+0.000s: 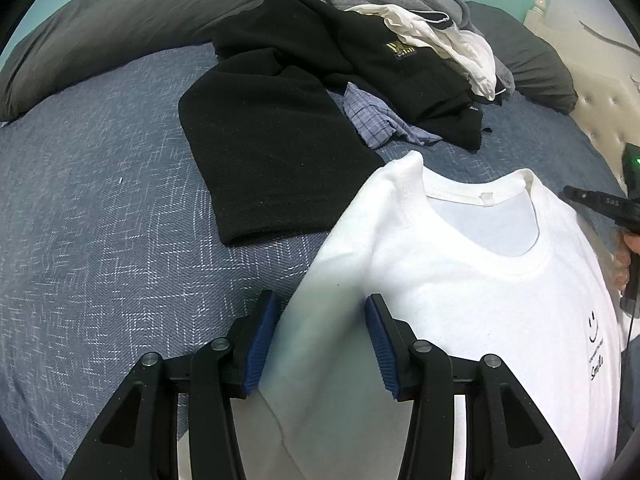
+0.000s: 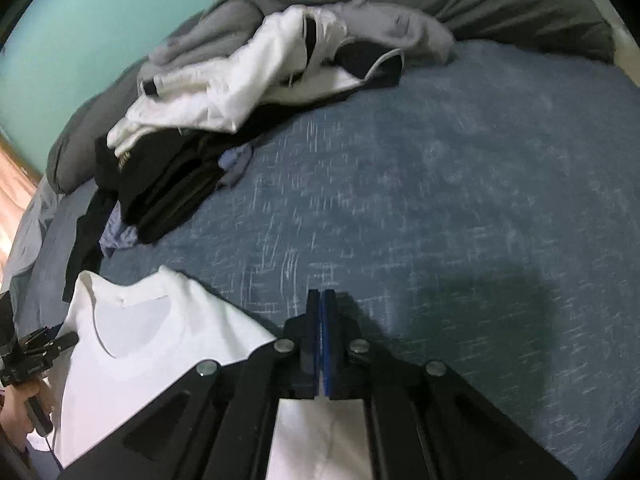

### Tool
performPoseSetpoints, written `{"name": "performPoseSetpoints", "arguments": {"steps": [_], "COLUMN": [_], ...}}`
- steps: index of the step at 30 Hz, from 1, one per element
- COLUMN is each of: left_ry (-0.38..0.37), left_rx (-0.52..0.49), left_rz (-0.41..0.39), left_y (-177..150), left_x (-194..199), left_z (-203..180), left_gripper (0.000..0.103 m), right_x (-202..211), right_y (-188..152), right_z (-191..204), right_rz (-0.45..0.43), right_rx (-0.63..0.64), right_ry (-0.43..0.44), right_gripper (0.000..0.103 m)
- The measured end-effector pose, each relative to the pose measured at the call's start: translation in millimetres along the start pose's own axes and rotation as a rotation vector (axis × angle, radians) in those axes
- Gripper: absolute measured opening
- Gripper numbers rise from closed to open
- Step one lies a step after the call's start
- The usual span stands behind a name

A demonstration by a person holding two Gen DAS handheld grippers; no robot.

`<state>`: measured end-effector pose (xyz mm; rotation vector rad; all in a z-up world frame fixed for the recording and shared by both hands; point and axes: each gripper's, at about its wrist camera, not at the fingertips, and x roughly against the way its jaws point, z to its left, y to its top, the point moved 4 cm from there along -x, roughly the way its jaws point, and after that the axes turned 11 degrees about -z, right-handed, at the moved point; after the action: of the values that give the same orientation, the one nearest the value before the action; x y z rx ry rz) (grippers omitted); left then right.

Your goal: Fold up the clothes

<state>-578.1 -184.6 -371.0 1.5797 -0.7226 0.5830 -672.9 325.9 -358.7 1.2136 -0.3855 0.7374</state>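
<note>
White T-shirt point(image 1: 460, 280) lies collar-up on the blue bedspread point(image 1: 100, 220), just right of a folded black garment point(image 1: 272, 152). Angled steeply down, the left gripper point(image 1: 322, 344) has its blue pads on either side of a raised fold of the shirt's shoulder; whether they press it I cannot tell. Also tilted down, the right gripper point(image 2: 321, 340) has its pads shut together with nothing between them, at the shirt's right edge. Only the left view shows the shirt's smiley print point(image 1: 594, 328); only the right shows the hand point(image 2: 24, 404) holding the left tool.
</note>
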Motion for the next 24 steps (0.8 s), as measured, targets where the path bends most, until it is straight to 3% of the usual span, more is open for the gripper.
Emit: {"name": "performPoseSetpoints", "arguments": {"steps": [4, 6, 8, 11, 13, 14, 15, 17, 24], "left_ry": [0.009, 0.011, 0.013, 0.018, 0.016, 0.015, 0.014, 0.010, -0.002], "left_rx": [0.018, 0.028, 0.029, 0.024, 0.016, 0.012, 0.008, -0.005, -0.002], "left_rz": [-0.007, -0.018, -0.020, -0.023, -0.023, -0.023, -0.022, -0.021, -0.025], "left_y": [4, 5, 4, 0, -4, -6, -8, -11, -27], "left_x": [12, 23, 34, 49, 59, 63, 68, 71, 80], "left_z": [3, 5, 6, 7, 6, 5, 4, 2, 5], "left_gripper": [0.050, 0.050, 0.050, 0.050, 0.050, 0.050, 0.050, 0.050, 0.050], "right_x": [22, 31, 39, 45, 44, 43, 42, 41, 35], "right_y": [1, -3, -11, -24, -31, -35, -39, -40, -32], "right_z": [-5, -8, -11, -16, -14, -13, -11, -10, -19], "right_rz": [0.012, 0.043, 0.084, 0.117, 0.131, 0.138, 0.144, 0.133, 0.091], "right_rx": [0.007, 0.021, 0.044, 0.072, 0.096, 0.109, 0.122, 0.145, 0.151], "right_ry": [0.027, 0.037, 0.041, 0.027, 0.024, 0.023, 0.022, -0.006, -0.092], "right_gripper": [0.004, 0.020, 0.029, 0.029, 0.028, 0.022, 0.009, 0.002, 0.001]}}
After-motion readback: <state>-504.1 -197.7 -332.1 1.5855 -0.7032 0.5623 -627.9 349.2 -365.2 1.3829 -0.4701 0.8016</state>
